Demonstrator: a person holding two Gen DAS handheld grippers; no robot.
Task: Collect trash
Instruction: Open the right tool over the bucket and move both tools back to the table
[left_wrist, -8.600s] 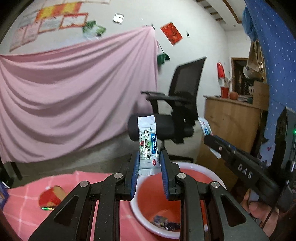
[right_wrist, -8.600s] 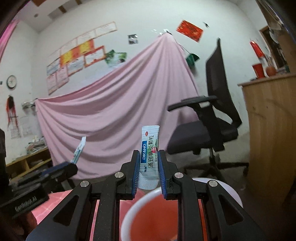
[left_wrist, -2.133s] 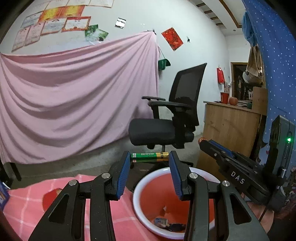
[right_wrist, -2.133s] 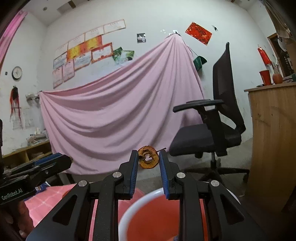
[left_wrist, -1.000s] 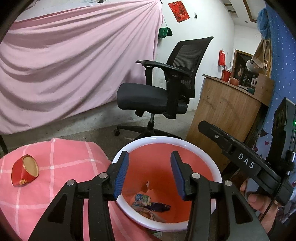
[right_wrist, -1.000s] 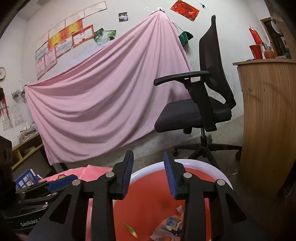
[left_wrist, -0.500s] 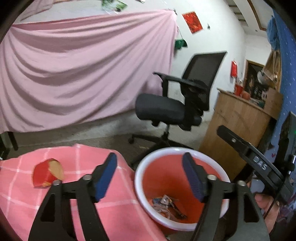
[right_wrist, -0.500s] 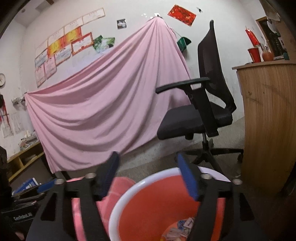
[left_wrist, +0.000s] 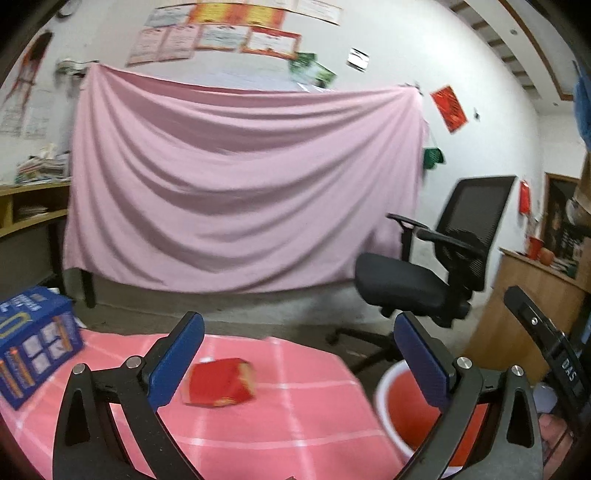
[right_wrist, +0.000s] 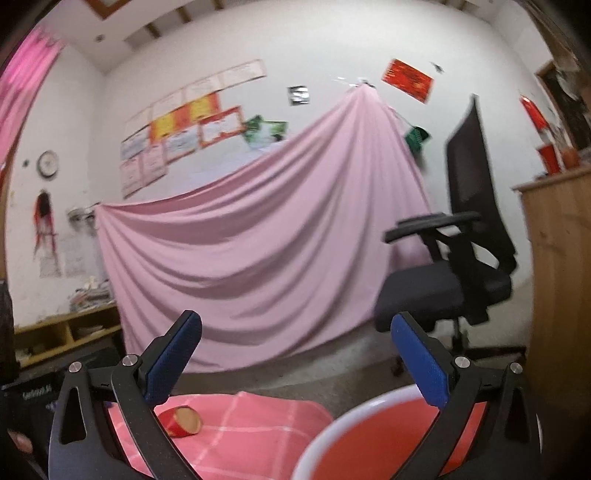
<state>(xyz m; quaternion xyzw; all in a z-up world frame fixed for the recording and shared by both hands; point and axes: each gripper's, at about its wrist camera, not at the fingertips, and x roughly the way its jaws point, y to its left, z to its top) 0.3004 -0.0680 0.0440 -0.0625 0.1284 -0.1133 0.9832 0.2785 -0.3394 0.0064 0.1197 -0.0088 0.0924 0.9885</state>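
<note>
Two hand-held grippers are in view, both spread wide and holding nothing, their jaws having just been opening with nothing between them. Between the blue pads of the left hand-held gripper (left_wrist: 298, 354), a little further out, lies a crushed red paper cup with gold print (left_wrist: 220, 382), on its side on the pink checked cloth of the table (left_wrist: 288, 417). It sits near the middle of the cloth, well apart from the red plastic basin with a white rim (left_wrist: 384, 391) at the near right. A blue printed cardboard box (left_wrist: 35, 343) stands at the far left of the table.

The right hand-held gripper (right_wrist: 295, 360) hovers over the basin's near rim, with the cup off to its left.

Judging by its dented shape, the cup should be very light, soft and easily squashed, not slippery. A pinch across its flattened body, or over the open mouth's rim, looks like the surest hold; a firm squeeze would do no harm to trash.

Behind stand a black mesh office chair (left_wrist: 436, 273) and a hanging pink sheet (left_wrist: 240, 192).
</note>
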